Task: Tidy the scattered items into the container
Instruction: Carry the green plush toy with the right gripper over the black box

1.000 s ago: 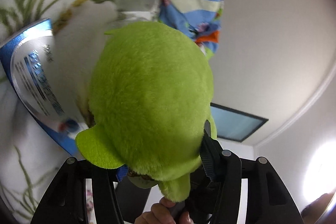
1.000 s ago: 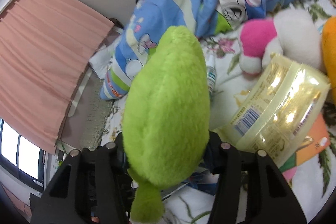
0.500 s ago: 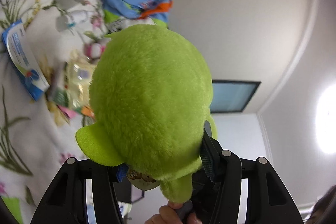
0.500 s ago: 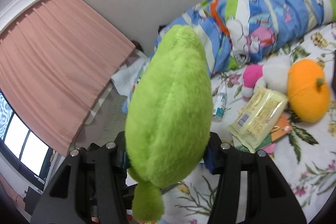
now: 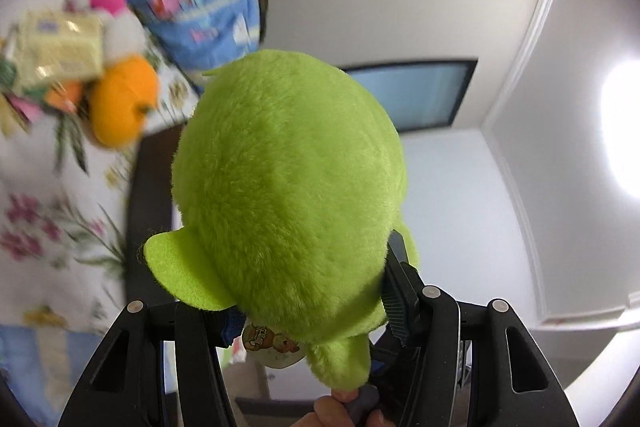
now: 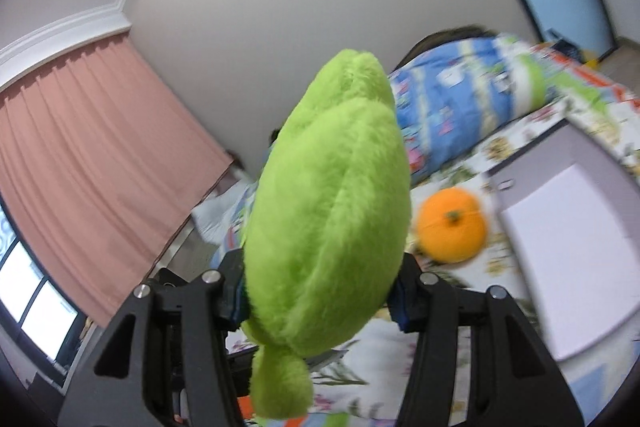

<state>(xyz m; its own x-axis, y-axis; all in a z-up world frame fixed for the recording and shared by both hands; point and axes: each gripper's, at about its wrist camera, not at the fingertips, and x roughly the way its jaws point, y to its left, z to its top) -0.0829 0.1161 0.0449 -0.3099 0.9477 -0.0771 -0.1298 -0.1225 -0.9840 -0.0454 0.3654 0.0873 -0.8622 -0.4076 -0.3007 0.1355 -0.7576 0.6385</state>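
A bright green plush toy (image 5: 288, 187) fills the middle of the left wrist view, and my left gripper (image 5: 304, 307) is shut on its lower part. The right wrist view shows the green plush toy (image 6: 328, 227) edge-on, with my right gripper (image 6: 320, 303) shut on it too. The toy hangs in the air above the bed. A grey container (image 6: 532, 155) with a pale floor stands on the bed at the right. An orange plush fruit (image 6: 450, 229) lies beside it. In the left wrist view the container's dark wall (image 5: 146, 187) shows behind the toy.
A flowered bedsheet (image 5: 40, 227) carries the orange plush fruit (image 5: 122, 101), a yellow packet (image 5: 60, 49) and a pink-and-white plush (image 5: 112, 11). A blue patterned quilt (image 6: 460, 99) is bunched against the wall. A pink curtain (image 6: 92, 155) hangs at the left. A person's fingers (image 5: 340, 407) show low down.
Both grippers have risen with the green toy and swung away from the scattered items. The bed things look smaller and the grey container has come into view at the right.
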